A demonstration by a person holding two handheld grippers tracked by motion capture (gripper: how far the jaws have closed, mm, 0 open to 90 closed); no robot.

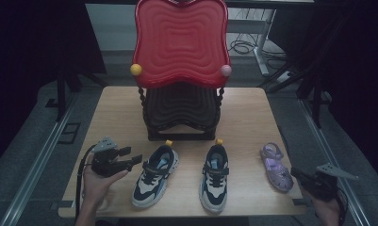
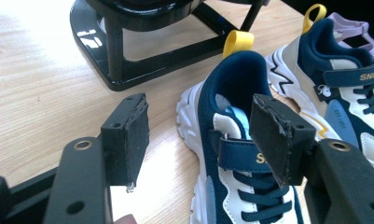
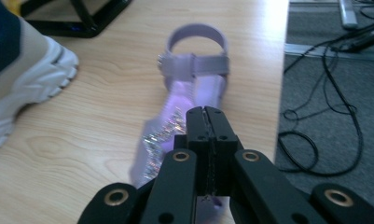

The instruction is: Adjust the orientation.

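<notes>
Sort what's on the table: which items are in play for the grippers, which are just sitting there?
In play:
- left sneaker, ahead of the open left gripper
- purple sandal, under the shut right gripper

Just sitting:
- right sneaker
- black stand with red tray
- cables on the floor

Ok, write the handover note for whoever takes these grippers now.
Left gripper: jaws open, level, aimed at the left sneaker, not gripping it.
Right gripper: jaws shut and empty, over the purple sandal near the table's right edge.
Right sneaker stands beside the left one, in front of the black and red shoe rack.
Done: nothing racked.
Left: probably move all three shoes onto the rack.
</notes>
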